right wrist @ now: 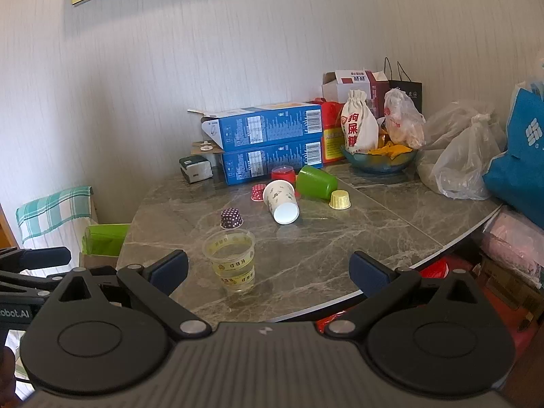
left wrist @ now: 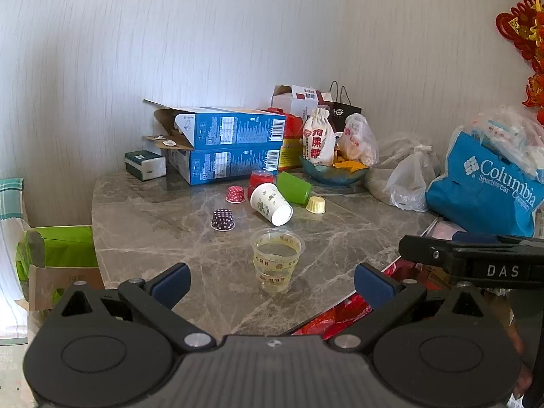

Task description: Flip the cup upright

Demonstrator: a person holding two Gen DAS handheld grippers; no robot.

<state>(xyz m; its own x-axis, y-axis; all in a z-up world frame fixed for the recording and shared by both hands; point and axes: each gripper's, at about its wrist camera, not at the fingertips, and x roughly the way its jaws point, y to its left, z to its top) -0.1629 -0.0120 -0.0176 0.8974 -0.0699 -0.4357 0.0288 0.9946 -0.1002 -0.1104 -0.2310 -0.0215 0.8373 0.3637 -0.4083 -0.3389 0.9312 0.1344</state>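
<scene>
A white paper cup [left wrist: 271, 203] with a green print lies on its side on the marble table [left wrist: 153, 224], base toward me; it also shows in the right wrist view [right wrist: 281, 201]. A green cup [left wrist: 294, 187] lies on its side behind it, also in the right wrist view [right wrist: 316, 182]. A clear plastic cup [left wrist: 276, 260] stands upright near the front edge, also in the right wrist view [right wrist: 234, 260]. My left gripper [left wrist: 272, 282] is open and empty just before the clear cup. My right gripper [right wrist: 268, 268] is open and empty, to the right of the clear cup.
Small cupcake liners sit upside down: purple [left wrist: 222, 219], red [left wrist: 235, 194], yellow [left wrist: 316, 204]. A red cup [left wrist: 261, 180], blue boxes [left wrist: 231, 146], a bowl [left wrist: 335, 173] with bags, plastic bags [left wrist: 408, 180] and a blue Columbia bag [left wrist: 486, 190] crowd the back and right.
</scene>
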